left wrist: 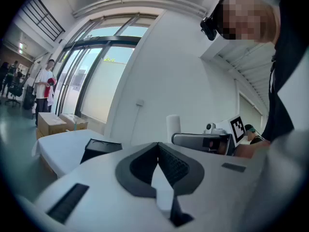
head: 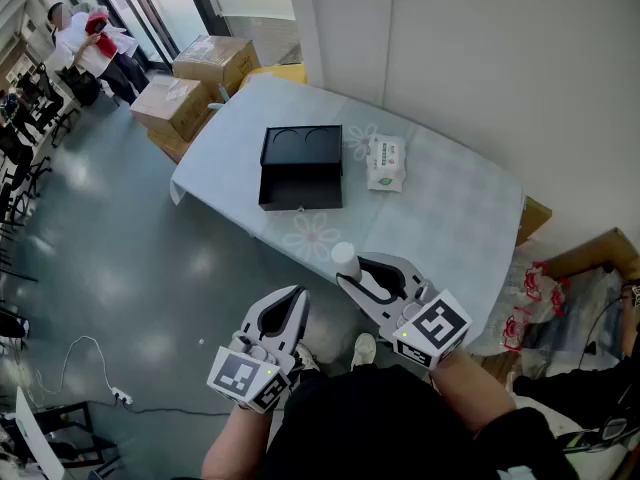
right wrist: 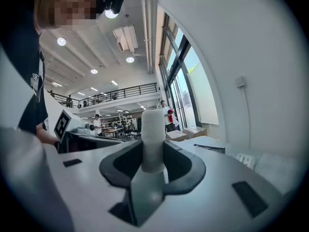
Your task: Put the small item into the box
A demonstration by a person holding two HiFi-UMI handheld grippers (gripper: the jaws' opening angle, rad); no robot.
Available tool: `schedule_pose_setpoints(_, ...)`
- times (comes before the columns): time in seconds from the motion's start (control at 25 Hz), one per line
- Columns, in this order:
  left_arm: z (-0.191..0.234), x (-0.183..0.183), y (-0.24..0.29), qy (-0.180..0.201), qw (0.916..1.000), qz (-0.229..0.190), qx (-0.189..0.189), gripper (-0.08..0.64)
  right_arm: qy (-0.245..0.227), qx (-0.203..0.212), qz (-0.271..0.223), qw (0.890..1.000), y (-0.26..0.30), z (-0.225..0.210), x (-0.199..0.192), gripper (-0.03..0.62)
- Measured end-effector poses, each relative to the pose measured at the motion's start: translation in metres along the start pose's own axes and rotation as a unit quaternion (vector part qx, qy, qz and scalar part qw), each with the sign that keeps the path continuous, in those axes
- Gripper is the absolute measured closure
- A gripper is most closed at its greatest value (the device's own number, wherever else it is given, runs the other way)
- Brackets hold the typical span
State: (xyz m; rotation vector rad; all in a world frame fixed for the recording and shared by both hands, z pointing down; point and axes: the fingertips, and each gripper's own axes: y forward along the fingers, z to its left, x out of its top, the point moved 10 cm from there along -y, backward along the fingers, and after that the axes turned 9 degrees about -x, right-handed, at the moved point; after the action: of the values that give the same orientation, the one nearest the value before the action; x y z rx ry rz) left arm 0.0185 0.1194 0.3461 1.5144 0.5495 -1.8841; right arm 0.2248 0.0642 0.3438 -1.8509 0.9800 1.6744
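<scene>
R gripper (right wrist: 153, 154) is clamped on the item (right wrist: 153, 129), a white cylinder standing upright between the pads. The grip is low on its body, w/ the top poking out above. L gripper (left wrist: 158, 149) is closed on nothing, alongside. The item hangs by the near edge of the table (head: 450, 218). The box (head: 300, 168), black & open, sits further in, well apart from the item, w/ a wipes pack (head: 385, 161) just beside it. We'd judge the item light, stiff and smooth, prob. slippery, and its round sides could twist in the pads. Mid-body looks the best hold: firm squeeze, not hard.
</scene>
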Motion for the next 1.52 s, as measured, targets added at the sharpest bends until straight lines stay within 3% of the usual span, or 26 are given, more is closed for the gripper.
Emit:
schedule_pose_setpoints(0.56, 0.006, 0.002, -0.009, 0.005, 1.0000, 0.002, -0.008, 0.552, 0.022, 0.015, -0.006, 1.000, 0.005, 0.010, 0.002, 0.456)
schedule_pose_setpoints(1.52, 0.054, 0.017, -0.082, 0.008, 0.9999, -0.014, 0.002, 0.552, 0.010, 0.023, -0.002, 1.000, 0.061, 0.077, 0.010, 0.456)
